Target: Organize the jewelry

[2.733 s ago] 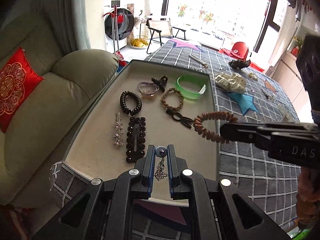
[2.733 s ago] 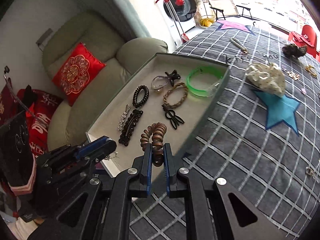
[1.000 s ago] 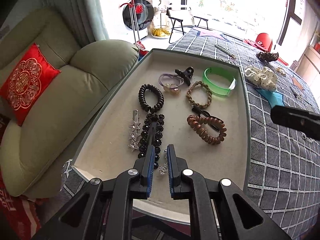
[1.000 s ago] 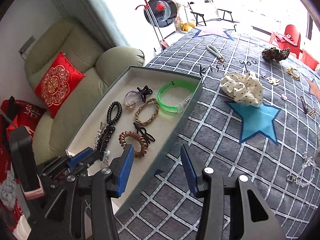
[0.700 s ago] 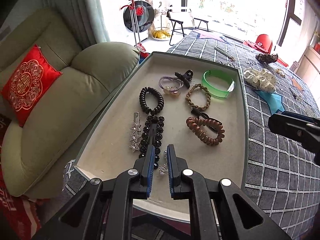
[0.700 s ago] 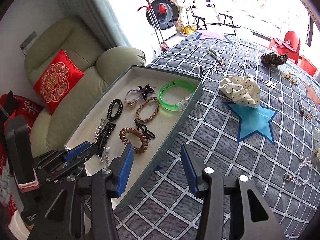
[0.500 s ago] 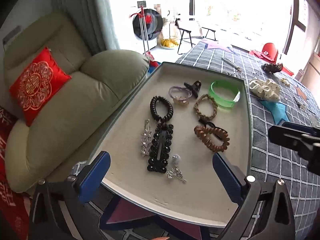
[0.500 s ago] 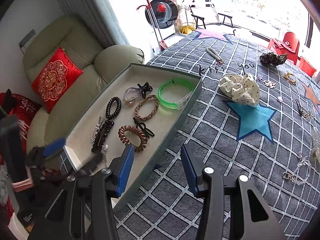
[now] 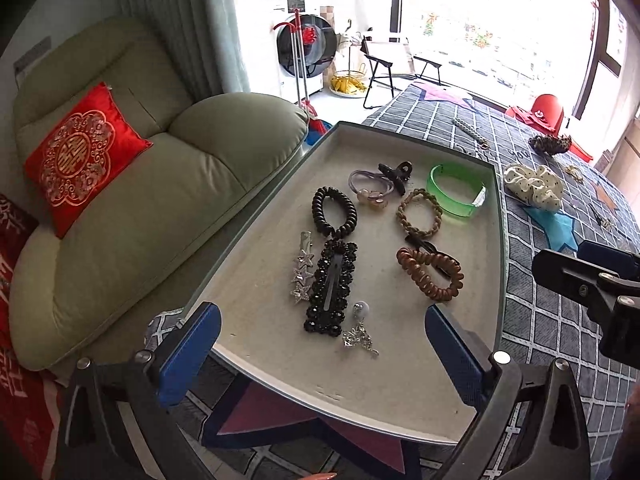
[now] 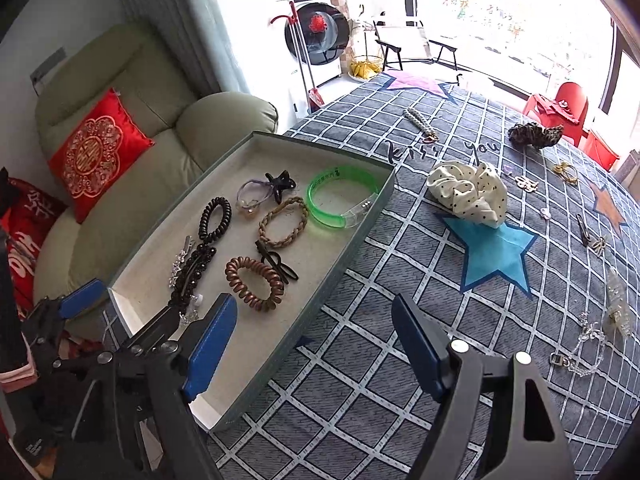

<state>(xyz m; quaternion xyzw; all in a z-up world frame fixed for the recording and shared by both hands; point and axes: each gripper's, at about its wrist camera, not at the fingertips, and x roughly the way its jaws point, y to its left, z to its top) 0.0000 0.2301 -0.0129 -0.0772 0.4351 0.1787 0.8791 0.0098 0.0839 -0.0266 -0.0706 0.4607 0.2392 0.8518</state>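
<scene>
Silver pearl-topped pendant earring [image 9: 359, 330] lies loose in the shallow grey tray [image 9: 400, 412]; left gripper [image 9: 320, 354] gapes wide, right gripper [image 10: 316, 344] just widening, both empty.

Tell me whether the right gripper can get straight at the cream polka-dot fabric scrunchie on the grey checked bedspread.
Probably yes. The right gripper is open and empty, and the cream polka-dot scrunchie lies alone ahead, with only bare bedspread between.
</scene>
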